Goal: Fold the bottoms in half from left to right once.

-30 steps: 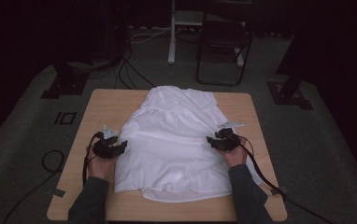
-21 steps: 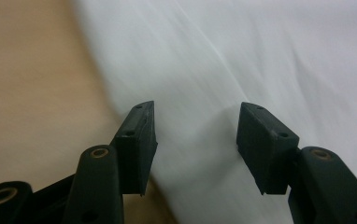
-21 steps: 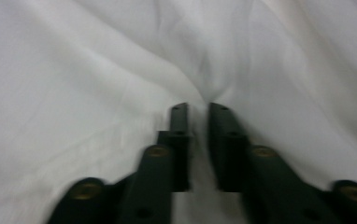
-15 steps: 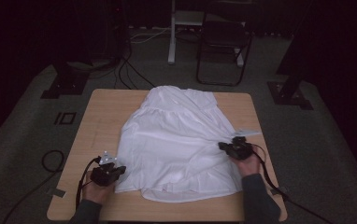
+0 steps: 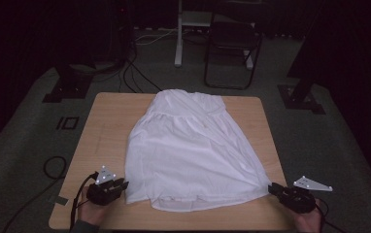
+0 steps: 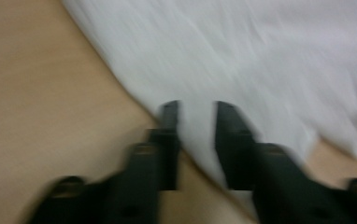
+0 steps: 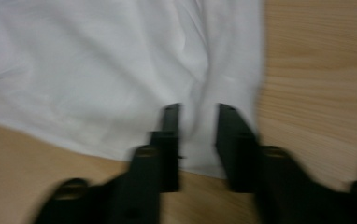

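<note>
both sets of jaws have just been opening; left gripper (image 5: 121, 185) and right gripper (image 5: 274, 189) seem parted around the white dress (image 5: 193, 150) hem, blurred.

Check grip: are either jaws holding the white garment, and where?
Neither clearly. The left gripper and right gripper straddle the white garment's bottom corners, jaws just reopening, gaps visible; blur hides contact.

White dress (image 5: 193, 155), light wood table (image 5: 106, 126), black claws (image 5: 107, 189).
</note>
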### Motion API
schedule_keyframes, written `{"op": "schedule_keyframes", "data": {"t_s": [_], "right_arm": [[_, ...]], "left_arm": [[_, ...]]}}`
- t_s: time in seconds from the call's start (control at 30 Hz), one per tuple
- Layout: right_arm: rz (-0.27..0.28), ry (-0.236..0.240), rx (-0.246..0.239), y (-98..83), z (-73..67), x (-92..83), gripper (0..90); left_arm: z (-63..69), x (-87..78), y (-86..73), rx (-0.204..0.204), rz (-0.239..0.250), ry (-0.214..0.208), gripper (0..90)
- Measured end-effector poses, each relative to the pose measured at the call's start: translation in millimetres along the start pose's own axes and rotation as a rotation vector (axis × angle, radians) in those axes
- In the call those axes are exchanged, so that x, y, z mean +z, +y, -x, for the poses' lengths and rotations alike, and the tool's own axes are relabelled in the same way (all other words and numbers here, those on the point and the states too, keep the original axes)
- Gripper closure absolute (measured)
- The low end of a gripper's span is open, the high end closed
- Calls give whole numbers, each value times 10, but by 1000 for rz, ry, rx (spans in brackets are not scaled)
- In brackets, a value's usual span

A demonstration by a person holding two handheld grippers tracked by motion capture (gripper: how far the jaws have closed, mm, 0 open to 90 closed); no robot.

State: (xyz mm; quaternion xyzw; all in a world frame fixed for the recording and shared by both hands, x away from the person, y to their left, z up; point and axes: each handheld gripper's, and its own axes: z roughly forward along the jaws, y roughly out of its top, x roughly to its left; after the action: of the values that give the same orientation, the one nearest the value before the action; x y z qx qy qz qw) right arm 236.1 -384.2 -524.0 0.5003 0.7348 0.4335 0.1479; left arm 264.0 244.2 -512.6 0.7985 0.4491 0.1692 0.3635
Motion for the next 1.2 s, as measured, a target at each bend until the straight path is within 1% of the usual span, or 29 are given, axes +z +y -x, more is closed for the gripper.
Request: {"op": "schedule_keyframes", "data": {"t_s": [0.07, 0.1, 0.13, 0.17, 0.2, 0.23, 0.27, 0.3, 0.33, 0.4, 0.47, 0.5, 0.53, 0.57, 0.6, 0.63, 0.67, 0.7, 0.73, 0.77, 0.8, 0.83, 0.9, 0.97, 1.03, 1.07, 1.13, 1.2], "right_arm": [[42, -28, 24, 80, 43, -17, 521], [60, -29, 22, 150, 45, -7, 499], [69, -28, 9, 233, 37, 26, 476], [70, -31, -6, 324, 20, 84, 462], [66, -40, -28, 418, -1, 162, 457], [59, -40, -46, 513, -25, 255, 457], [57, -36, -61, 604, -44, 364, 454], [52, -34, -73, 692, -55, 489, 454], [40, -32, -81, 775, -58, 625, 454], [20, -34, -82, 923, -61, 910, 452], [-12, -29, -92, 1048, -71, 1189, 448], [-31, -35, -106, 1104, -83, 1314, 449], [-48, -34, -121, 1150, -93, 1432, 451], [-66, -29, -124, 1186, -93, 1536, 460], [-84, -43, -127, 1210, -89, 1625, 488], [-101, -65, -130, 1221, -76, 1697, 516], [-114, -78, -124, 1223, -50, 1754, 551], [-131, -83, -106, 1214, -22, 1794, 632], [-131, -83, -106, 1214, -22, 1794, 632], [-150, -91, -99, 1201, -4, 1813, 713], [-156, -108, -87, 1150, 22, 1808, 838], [-160, -107, -78, 1124, 25, 1771, 881], [-159, -116, -76, 1067, 2, 1704, 889], [-158, -114, -77, 984, -44, 1616, 892], [-161, -105, -82, 877, -96, 1491, 892], [-158, -103, -83, 834, -111, 1445, 892], [-148, -86, -63, 711, -149, 1313, 892], [-141, -75, -49, 569, -196, 1158, 892]], "left_arm": [[-79, 69, 97, -7, 26, 35, 538], [-131, 115, 163, -6, 33, 42, 522], [-184, 171, 240, -4, 40, 52, 505], [-235, 230, 323, -10, 48, 72, 480], [-291, 296, 414, -12, 54, 89, 474], [-353, 370, 505, -24, 59, 104, 462], [-420, 447, 591, -48, 67, 120, 448], [-489, 528, 671, -70, 73, 129, 448], [-556, 623, 746, -92, 68, 133, 445], [-671, 823, 861, -133, 41, 153, 437], [-766, 1009, 931, -161, 10, 173, 431], [-800, 1087, 950, -179, -2, 179, 429], [-828, 1150, 958, -195, -11, 175, 424], [-848, 1202, 959, -206, -22, 170, 424], [-851, 1244, 952, -210, -32, 167, 430], [-852, 1272, 936, -203, -45, 154, 457], [-839, 1272, 919, -190, -28, 145, 513], [-837, 1260, 908, -180, -28, 119, 635], [-837, 1260, 908, -180, -28, 119, 764], [-803, 1228, 888, -162, -29, 98, 764], [-774, 1207, 877, -133, -41, 104, 874], [-754, 1192, 866, -125, -44, 105, 881], [-699, 1127, 804, -100, -47, 97, 885], [-633, 1020, 698, -83, -46, 80, 885], [-565, 930, 608, -61, -48, 73, 886], [-513, 857, 548, -50, -50, 70, 885], [-428, 742, 446, -47, -51, 63, 885], [-337, 632, 341, -28, -55, 51, 884]]}}
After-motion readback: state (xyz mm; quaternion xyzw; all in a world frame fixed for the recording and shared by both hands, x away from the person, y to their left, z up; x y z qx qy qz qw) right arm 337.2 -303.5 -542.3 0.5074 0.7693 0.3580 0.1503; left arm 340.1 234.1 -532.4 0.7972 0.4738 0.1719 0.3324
